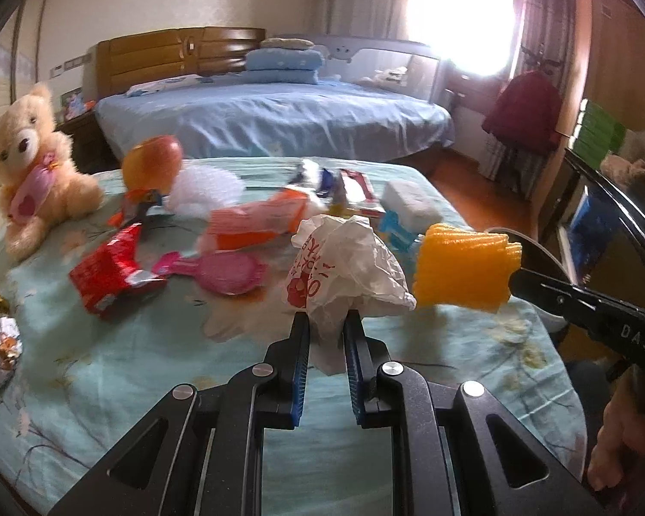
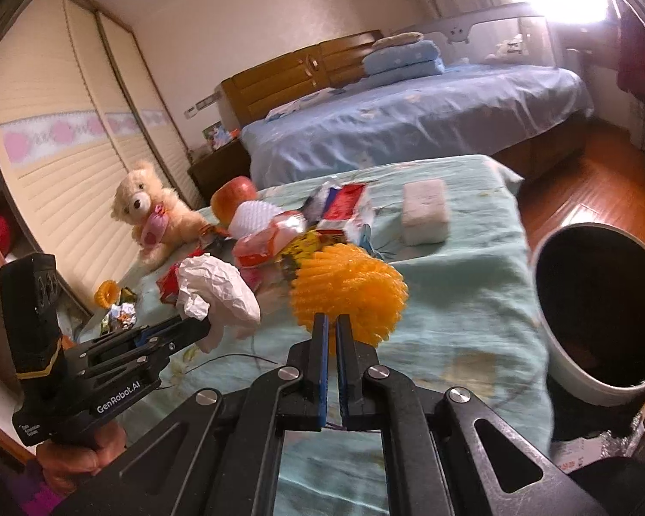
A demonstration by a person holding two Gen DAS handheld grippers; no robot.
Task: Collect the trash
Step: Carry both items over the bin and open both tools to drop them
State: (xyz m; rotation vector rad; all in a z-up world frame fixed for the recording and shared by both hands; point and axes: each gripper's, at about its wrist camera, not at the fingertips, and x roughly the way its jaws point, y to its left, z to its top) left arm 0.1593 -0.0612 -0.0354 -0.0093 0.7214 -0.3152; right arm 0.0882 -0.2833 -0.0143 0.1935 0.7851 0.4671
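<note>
My left gripper (image 1: 326,322) is shut on a crumpled white plastic bag with red print (image 1: 344,266) and holds it above the green bed cover (image 1: 150,365). It also shows in the right wrist view (image 2: 202,327) with the bag (image 2: 219,292). My right gripper (image 2: 331,322) is shut on a yellow foam net (image 2: 350,290) and holds it above the cover; the net shows in the left wrist view (image 1: 464,266). A white bin with a dark inside (image 2: 597,309) stands at the right, beside the bed.
On the cover lie a red wrapper (image 1: 107,275), a pink toy (image 1: 228,273), an orange packet (image 1: 253,223), a white foam net (image 1: 206,189), an apple (image 1: 152,163), a white block (image 1: 410,202), and a teddy bear (image 1: 30,163). A blue bed (image 1: 271,120) stands behind.
</note>
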